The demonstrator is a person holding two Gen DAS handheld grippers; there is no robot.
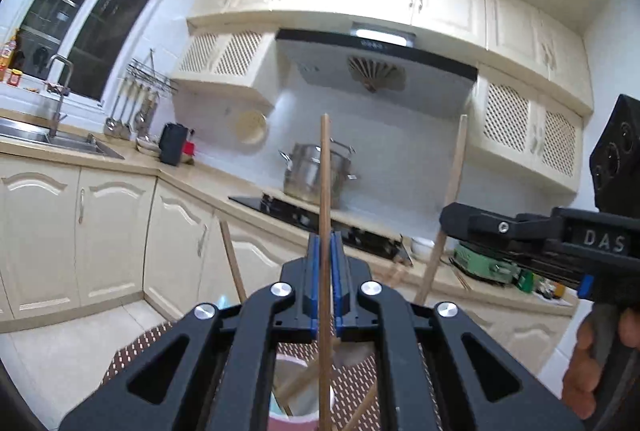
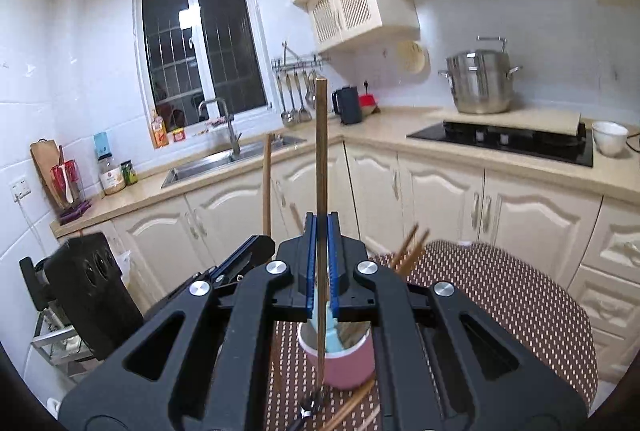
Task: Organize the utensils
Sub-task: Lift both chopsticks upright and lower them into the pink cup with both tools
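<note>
The left gripper (image 1: pixel 325 251) is clamping a chopstick (image 1: pixel 325 167) between its blue pads, jaws nearly together, so the stick is standing upright and passing straight through the grip. The right gripper (image 2: pixel 322 231) is doing the same with a second chopstick (image 2: pixel 321 151), also held vertical; this upright pose looks chosen so each stick can drop end-first into the narrow mouth of the pink cup (image 2: pixel 344 363) sitting just below and ahead of the right gripper. In the left view the cup (image 1: pixel 296 419) is showing under the fingers, directly beneath the held stick. The cup is already holding a pale blue utensil (image 2: pixel 332 335) and some sticks leaning against its rim. More chopsticks (image 2: pixel 352 407) are lying loose on the dotted mat (image 2: pixel 500 295) beside the cup's base, along with a small metal item I cannot identify. Judging by this, the sorting is partway done, and both sticks are being kept clear of each other, side by side above the cup.
</note>
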